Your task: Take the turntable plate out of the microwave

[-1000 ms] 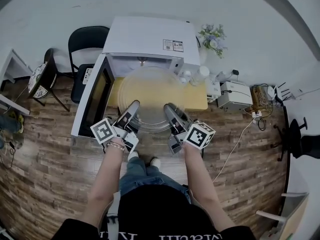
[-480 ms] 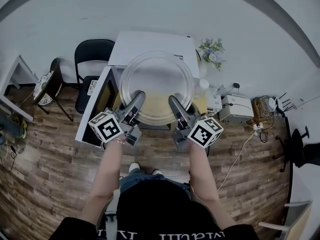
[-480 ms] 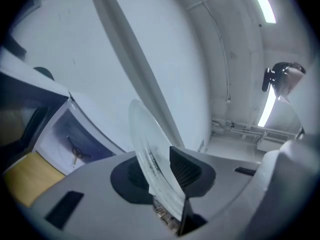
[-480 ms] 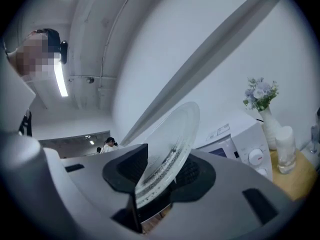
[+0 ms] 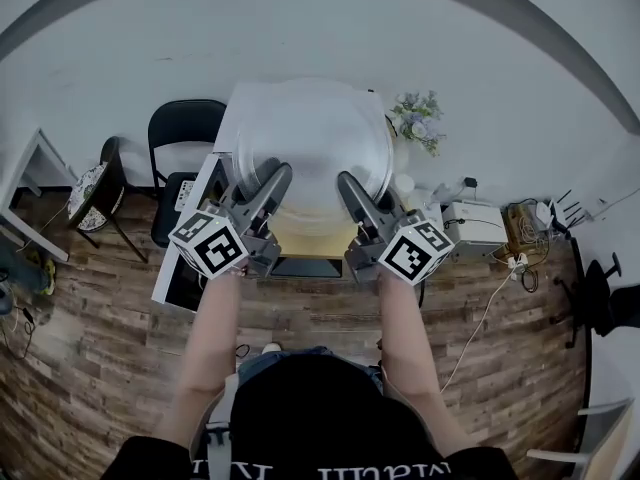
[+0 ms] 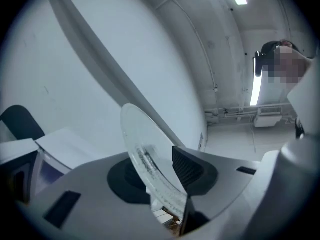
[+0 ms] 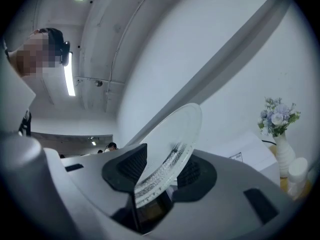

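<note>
Both bare forearms reach forward side by side, with the grippers raised in front of the person and their marker cubes facing up towards the head camera. The left gripper (image 5: pixel 272 183) (image 6: pixel 160 176) and right gripper (image 5: pixel 350 183) (image 7: pixel 157 179) point ahead and slightly upward, each rolled so its jaws take an edge of the clear round glass turntable plate (image 5: pixel 313 138).

The plate is up in the air between the two grippers, above the white microwave (image 5: pixel 228 126) and covering most of its top in the head view. It is transparent with a raised, ribbed rim.

In the left gripper view the plate's rim (image 6: pixel 145 151) runs tilted between the dark ribbed pads, and the jaws are clamped on it. In the right gripper view the rim (image 7: pixel 172 144) also sits slanted between the pads, gripped. Both pairs of jaws have just been opening a little, with the plate's edge between them.

The microwave's door (image 5: pixel 178 280) hangs open to the left. The microwave stands on a yellow worktop (image 5: pixel 300 240). Beside it, a white vase (image 7: pixel 284 156) holds pale flowers (image 7: pixel 277 116) (image 5: pixel 420 123).
</note>
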A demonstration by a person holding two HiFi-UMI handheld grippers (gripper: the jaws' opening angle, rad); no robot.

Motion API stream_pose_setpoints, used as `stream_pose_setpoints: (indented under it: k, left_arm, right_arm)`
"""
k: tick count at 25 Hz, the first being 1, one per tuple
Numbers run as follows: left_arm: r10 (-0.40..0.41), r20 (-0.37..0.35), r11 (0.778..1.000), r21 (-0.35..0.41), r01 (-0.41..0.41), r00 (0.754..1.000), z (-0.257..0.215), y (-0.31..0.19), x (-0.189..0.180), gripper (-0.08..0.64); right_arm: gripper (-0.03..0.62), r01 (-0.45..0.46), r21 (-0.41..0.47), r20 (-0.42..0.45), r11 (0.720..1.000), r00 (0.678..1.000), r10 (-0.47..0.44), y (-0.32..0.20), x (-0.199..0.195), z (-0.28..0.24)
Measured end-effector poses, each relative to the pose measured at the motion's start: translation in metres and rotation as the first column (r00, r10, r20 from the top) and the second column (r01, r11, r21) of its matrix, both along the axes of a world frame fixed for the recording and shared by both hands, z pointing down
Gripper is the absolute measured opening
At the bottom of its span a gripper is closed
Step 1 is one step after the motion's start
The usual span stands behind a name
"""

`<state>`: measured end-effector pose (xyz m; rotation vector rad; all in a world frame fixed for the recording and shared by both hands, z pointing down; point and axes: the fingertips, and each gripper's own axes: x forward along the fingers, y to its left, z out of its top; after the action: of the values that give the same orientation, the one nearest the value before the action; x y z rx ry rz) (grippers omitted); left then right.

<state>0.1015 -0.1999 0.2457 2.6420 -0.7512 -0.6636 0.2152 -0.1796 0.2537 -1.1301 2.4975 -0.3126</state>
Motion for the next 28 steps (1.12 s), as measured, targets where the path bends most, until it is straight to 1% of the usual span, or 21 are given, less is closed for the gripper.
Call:
stream_pose_setpoints:
  k: [3, 9, 12, 14, 18, 28]
  left_arm:
    - [0.008, 0.014, 0.998, 0.065, -0.009, 1.0, -0.019, -0.002, 0.004, 0.129]
    - [0.024, 0.0, 0.984, 0.176, -0.024, 1.0, -0.05, -0.008, 0.017, 0.137]
    - [0.002, 0.01, 0.97, 0.244, -0.004, 1.0, -0.059, -0.007, 0.02, 0.154]
    - [-0.019, 0.012, 0.961, 0.276, 0.014, 1.0, -0.063, -0.005, 0.021, 0.166]
    - [-0.033, 0.009, 0.956, 0.293, 0.029, 0.999, -0.067, -0.002, 0.019, 0.169]
    - [-0.03, 0.014, 0.95, 0.312, 0.024, 0.999, -0.082, -0.002, 0.023, 0.169]
  right_arm:
    - [0.16, -0.017, 0.057, -0.016, 0.998, 1.0, 0.018, -0.001, 0.003, -0.019]
    - [0.164, -0.054, 0.178, -0.082, 0.982, 0.994, 0.07, -0.002, 0.014, -0.054]
    - [0.17, -0.073, 0.232, -0.103, 0.97, 0.99, 0.099, -0.001, 0.015, -0.063]
    - [0.175, -0.083, 0.255, -0.108, 0.963, 0.988, 0.113, 0.001, 0.015, -0.067]
    - [0.181, -0.091, 0.27, -0.11, 0.958, 0.986, 0.125, 0.003, 0.014, -0.071]
    - [0.183, -0.089, 0.302, -0.119, 0.949, 0.984, 0.13, 0.004, 0.017, -0.085]
